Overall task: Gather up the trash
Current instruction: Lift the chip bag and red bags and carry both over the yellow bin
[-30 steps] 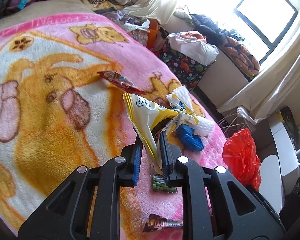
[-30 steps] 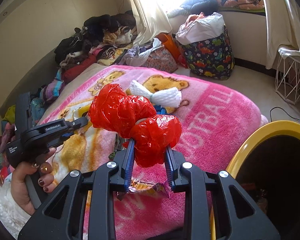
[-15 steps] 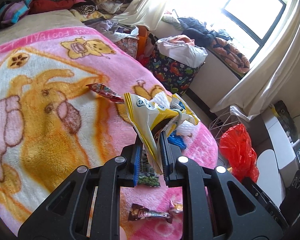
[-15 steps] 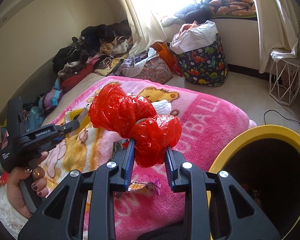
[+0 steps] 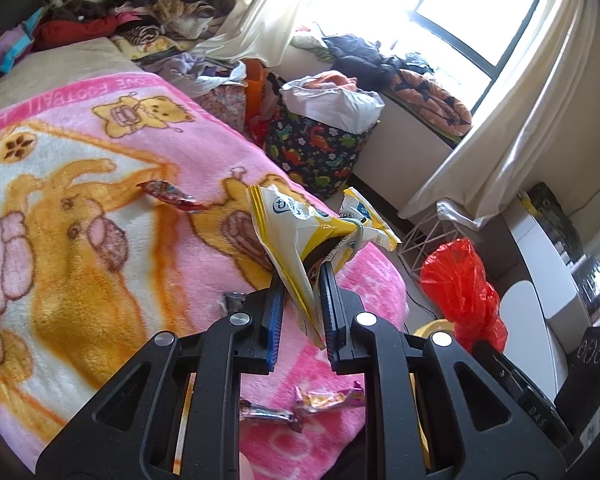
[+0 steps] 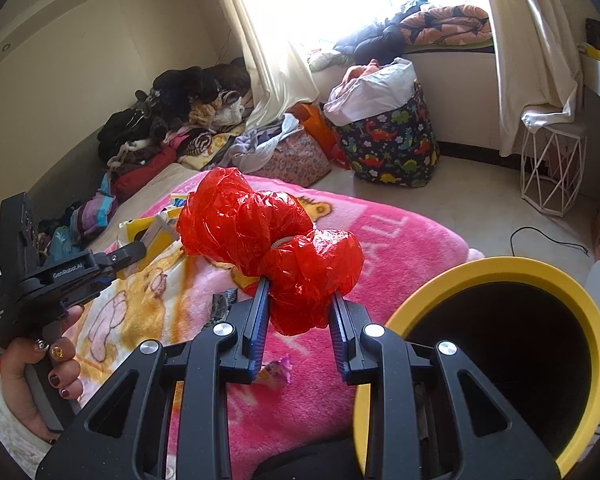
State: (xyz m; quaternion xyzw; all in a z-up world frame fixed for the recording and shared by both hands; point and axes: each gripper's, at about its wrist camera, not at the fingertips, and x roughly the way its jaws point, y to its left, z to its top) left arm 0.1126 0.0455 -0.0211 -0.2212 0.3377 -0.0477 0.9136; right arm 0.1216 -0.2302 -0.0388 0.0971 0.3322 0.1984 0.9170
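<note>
I have both hands loaded: my left gripper (image 5: pixel 300 308) has its jaws pressed nearly together on the lower edge of a yellow and white snack bag (image 5: pixel 300 236), which stands up crumpled above the fingertips, clear of the pink blanket (image 5: pixel 100 208), and my right gripper (image 6: pixel 298 320) is pinching a crumpled red plastic bag (image 6: pixel 268 236) that bulges out above and to both sides of its fingers. The yellow-rimmed bin (image 6: pixel 572 304) sits just to the right of the right gripper, beside the bed, with its dark mouth facing me. I judge both pieces to be almost weightless and soft, with no stiffness to speak of; the red film looks slick and springy, so I would expect it to puff back out and perhaps cling to a pad when the jaws part. The snack bag is held only by a thin flattened edge, a hold that could slip if I swing it fast, so a bite lower on a bunched fold would be safer. More wrappers lie on the blanket: a red wrapper (image 5: pixel 168 196) farther up and a pink candy wrapper (image 5: pixel 324 396) near the bed edge; these lie flat, so I would pinch a raised twisted end rather than press down on the fleece
</note>
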